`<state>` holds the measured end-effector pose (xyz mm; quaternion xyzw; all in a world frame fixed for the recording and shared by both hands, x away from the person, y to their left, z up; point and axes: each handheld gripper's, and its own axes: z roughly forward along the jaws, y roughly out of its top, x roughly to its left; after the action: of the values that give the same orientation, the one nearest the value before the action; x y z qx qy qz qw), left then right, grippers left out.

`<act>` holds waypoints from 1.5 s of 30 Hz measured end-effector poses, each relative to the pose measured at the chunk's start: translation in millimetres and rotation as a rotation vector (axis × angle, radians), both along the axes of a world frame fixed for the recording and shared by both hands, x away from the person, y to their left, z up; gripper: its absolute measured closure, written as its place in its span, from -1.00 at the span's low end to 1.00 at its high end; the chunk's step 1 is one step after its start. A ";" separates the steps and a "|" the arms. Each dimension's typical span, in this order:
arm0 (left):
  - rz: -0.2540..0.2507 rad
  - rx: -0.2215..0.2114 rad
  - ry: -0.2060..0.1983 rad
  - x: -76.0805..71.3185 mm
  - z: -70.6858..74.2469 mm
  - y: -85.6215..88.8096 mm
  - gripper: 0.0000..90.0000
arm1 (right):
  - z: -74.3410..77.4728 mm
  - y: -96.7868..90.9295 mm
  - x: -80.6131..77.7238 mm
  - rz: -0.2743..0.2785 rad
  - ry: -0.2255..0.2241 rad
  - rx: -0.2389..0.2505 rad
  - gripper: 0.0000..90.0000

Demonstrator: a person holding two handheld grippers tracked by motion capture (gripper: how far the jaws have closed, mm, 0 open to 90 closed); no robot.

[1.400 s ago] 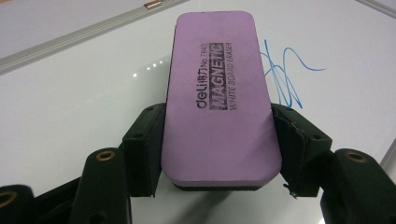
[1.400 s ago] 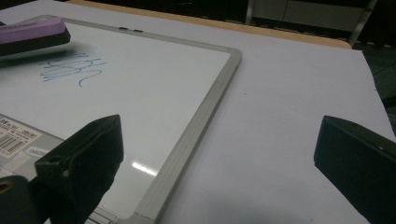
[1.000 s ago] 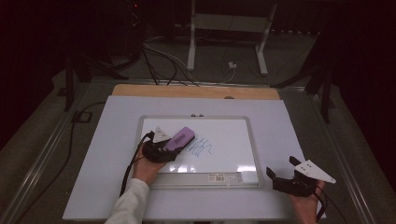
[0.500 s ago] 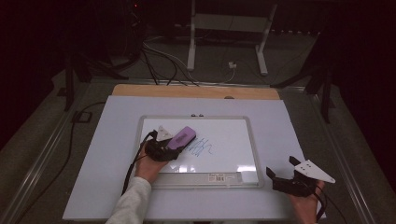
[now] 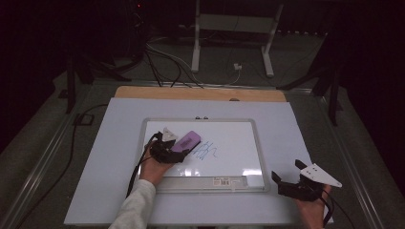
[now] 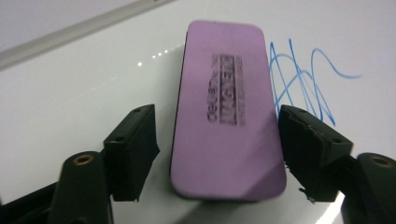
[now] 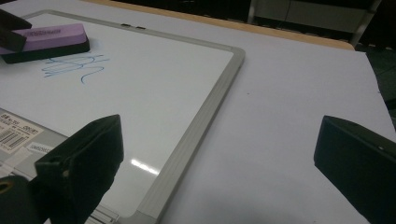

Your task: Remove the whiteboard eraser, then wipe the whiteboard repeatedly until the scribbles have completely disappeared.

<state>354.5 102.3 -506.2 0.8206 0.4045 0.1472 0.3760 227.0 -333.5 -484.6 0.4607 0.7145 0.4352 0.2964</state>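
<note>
A purple eraser (image 5: pixel 186 141) lies flat on the whiteboard (image 5: pixel 234 138), just left of a blue scribble (image 5: pixel 206 151). My left gripper (image 5: pixel 177 149) straddles the eraser's near end. In the left gripper view the eraser (image 6: pixel 226 107) sits between the jaws of the left gripper (image 6: pixel 217 135); they have just been opening. A gap shows at the left pad, so the gripper is open. My right gripper (image 5: pixel 286 171) rests off the board's near right corner, wide open and empty. In the right gripper view the right gripper (image 7: pixel 219 144) faces the board's frame (image 7: pixel 205 112), with the eraser (image 7: pixel 46 39) far left.
The board lies on a white sheet (image 5: pixel 305 129) covering the table, with a wooden strip (image 5: pixel 200 93) at the far edge. A barcode label (image 5: pixel 222 181) sits on the board's near rim. Cables and a metal stand (image 5: pixel 196 43) are on the floor beyond.
</note>
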 end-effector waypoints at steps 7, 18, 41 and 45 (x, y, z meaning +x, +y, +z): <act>-0.003 0.031 0.012 9.2 4.6 -15.3 -0.32 | 0.0 0.0 0.0 0.002 -0.001 -0.001 -0.97; 0.004 0.067 0.031 16.0 4.6 -21.7 -0.09 | -0.4 0.9 0.4 0.006 0.002 -0.006 -0.97; 0.012 0.119 0.011 5.7 13.1 -10.2 -0.07 | -0.3 0.7 0.2 0.006 0.001 -0.011 -0.97; 0.002 0.149 0.020 2.0 10.6 -9.3 -0.07 | -0.5 1.2 0.3 0.006 0.002 -0.013 -0.96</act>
<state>356.4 93.1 -495.7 0.8473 0.3969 0.1692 0.3098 227.2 -332.3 -485.1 0.4569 0.7190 0.4312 0.2973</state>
